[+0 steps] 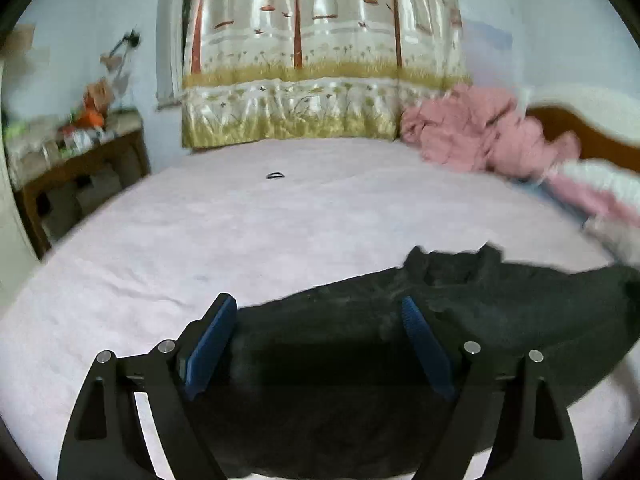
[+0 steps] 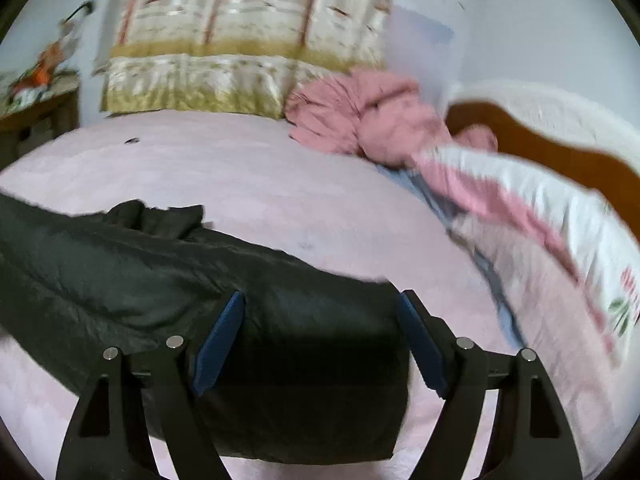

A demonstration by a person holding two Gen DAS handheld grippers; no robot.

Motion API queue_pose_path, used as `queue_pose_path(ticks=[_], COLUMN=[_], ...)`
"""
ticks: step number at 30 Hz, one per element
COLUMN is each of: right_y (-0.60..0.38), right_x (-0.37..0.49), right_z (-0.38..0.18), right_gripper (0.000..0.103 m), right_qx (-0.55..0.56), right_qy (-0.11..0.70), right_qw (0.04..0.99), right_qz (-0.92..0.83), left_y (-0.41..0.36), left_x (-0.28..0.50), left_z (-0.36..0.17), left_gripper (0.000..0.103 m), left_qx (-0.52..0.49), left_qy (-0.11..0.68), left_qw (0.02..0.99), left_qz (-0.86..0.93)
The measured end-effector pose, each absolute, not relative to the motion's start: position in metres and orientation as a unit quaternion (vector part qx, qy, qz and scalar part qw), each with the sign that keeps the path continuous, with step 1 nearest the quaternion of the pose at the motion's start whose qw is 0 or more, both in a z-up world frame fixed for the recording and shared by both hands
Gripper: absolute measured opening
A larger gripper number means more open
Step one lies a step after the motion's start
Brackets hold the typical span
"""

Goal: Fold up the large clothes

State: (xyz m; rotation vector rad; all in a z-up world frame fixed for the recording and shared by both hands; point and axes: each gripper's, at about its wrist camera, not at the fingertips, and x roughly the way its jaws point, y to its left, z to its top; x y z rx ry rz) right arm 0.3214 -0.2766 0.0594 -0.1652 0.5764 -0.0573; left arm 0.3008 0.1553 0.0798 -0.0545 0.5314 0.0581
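A large black garment (image 1: pixel 460 320) lies folded lengthwise on the pink bed (image 1: pixel 240 240), its collar bunched at the far edge. My left gripper (image 1: pixel 318 304) is open, its blue pads straddling the garment's left end just above it. In the right wrist view the same black garment (image 2: pixel 160 272) stretches from the left edge to the middle. My right gripper (image 2: pixel 322 300) is open over the garment's right end, with the cloth between the pads but not pinched.
A pink crumpled quilt (image 1: pixel 480 136) and a white-and-pink pillow (image 2: pixel 540 220) lie at the bed's right side by a wooden headboard (image 2: pixel 560 152). A small black hair tie (image 1: pixel 275 176) lies mid-bed. A cluttered wooden table (image 1: pixel 72 160) stands left. A printed curtain (image 1: pixel 320 60) hangs behind.
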Motion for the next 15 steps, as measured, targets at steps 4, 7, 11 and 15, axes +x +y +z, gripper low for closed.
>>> queue_pose_path(ticks=[4, 7, 11, 15], right_y=[-0.309, -0.326, -0.332, -0.328], right_x=[0.299, 0.291, 0.296, 0.299], right_z=[0.040, 0.023, 0.003, 0.012], right_gripper=[0.089, 0.090, 0.074, 0.011], right_qx=[0.019, 0.064, 0.090, 0.077], right_qy=[0.283, 0.306, 0.350, 0.325], right_qw=[0.959, 0.949, 0.924, 0.935], right_qz=[0.014, 0.050, 0.125, 0.123], left_y=[0.179, 0.187, 0.190, 0.189], left_x=[0.272, 0.260, 0.260, 0.270], left_z=[0.056, 0.033, 0.017, 0.036], left_gripper=[0.103, 0.103, 0.061, 0.004], left_qx=[-0.077, -0.110, -0.138, -0.146], left_qy=[0.274, 0.302, 0.322, 0.293], left_qw=[0.959, 0.946, 0.930, 0.939], left_qz=[-0.011, -0.046, -0.107, -0.107])
